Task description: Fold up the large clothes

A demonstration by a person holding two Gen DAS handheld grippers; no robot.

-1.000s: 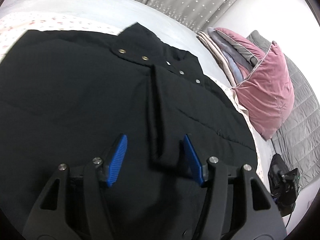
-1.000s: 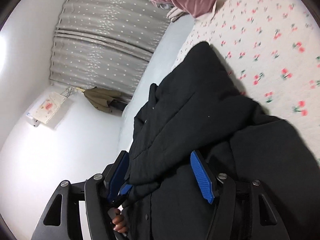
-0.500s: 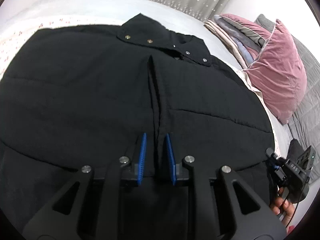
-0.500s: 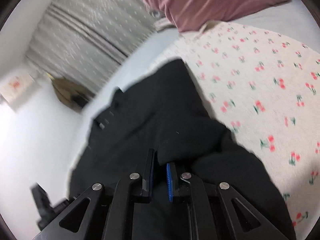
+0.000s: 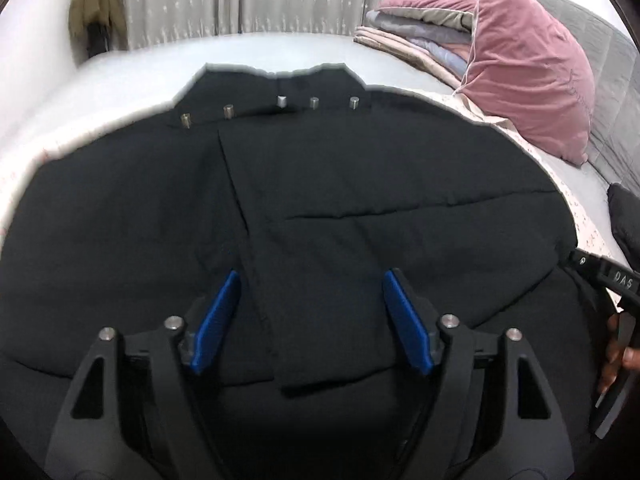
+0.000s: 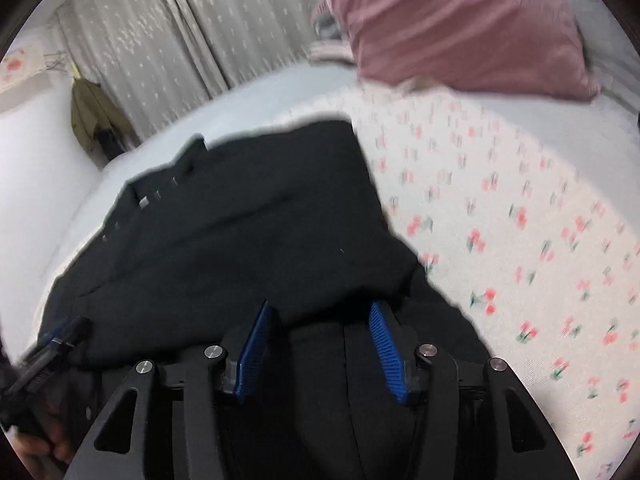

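The black padded jacket [image 5: 360,208], clamped half a second ago, is now released; the left gripper [image 5: 312,320] and right gripper [image 6: 320,344] are being opened above it.

One black jacket [image 5: 360,208] lies ahead of the left claw [image 5: 312,320]. It has five metal snaps [image 5: 282,101] in a row near the collar. There are two claws; the right claw [image 6: 320,344] is the second. One pink pillow [image 5: 528,68] is far right, and one olive coat [image 5: 96,12] hangs far left.
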